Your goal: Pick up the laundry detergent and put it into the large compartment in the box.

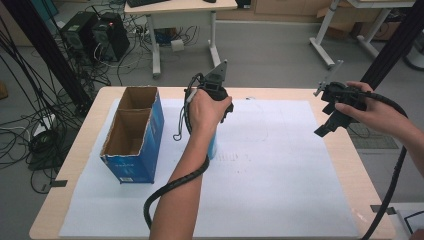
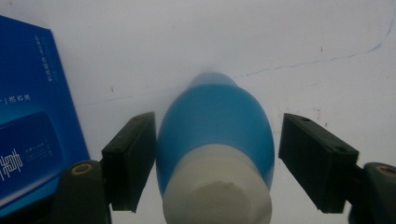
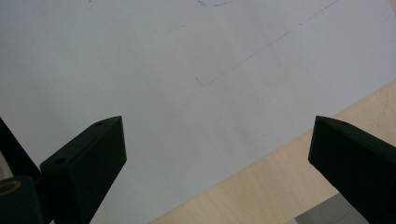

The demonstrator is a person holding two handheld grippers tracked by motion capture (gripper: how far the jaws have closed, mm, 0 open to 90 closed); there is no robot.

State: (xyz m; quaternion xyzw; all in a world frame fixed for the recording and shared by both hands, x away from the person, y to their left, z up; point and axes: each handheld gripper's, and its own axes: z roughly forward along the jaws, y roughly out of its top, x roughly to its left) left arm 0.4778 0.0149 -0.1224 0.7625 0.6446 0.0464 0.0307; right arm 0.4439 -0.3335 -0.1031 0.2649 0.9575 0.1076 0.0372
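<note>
A: Table, white sheet over most of it. Open blue box at the left, two compartments, both look empty from the high view.

B: And the bottle?

A: Blue bottle with a white cap, standing on the sheet just right of the box, under the left hand. From above, only a sliver of blue shows beside the forearm.

B: Its long axis?

A: Upright, by my reading. The left gripper looks down along it, cap nearest the camera, body running away toward the sheet.

B: Grip?

A: Partly closed, straddling the bottle's widest part. The left pad touches it or nearly so; the right pad stands clear with a gap. No firm hold yet.

B: The other one?

A: Right gripper wide open, nothing between its jaws, raised over the sheet's right edge, well apart from the bottle. The left hand is much nearer.
</note>
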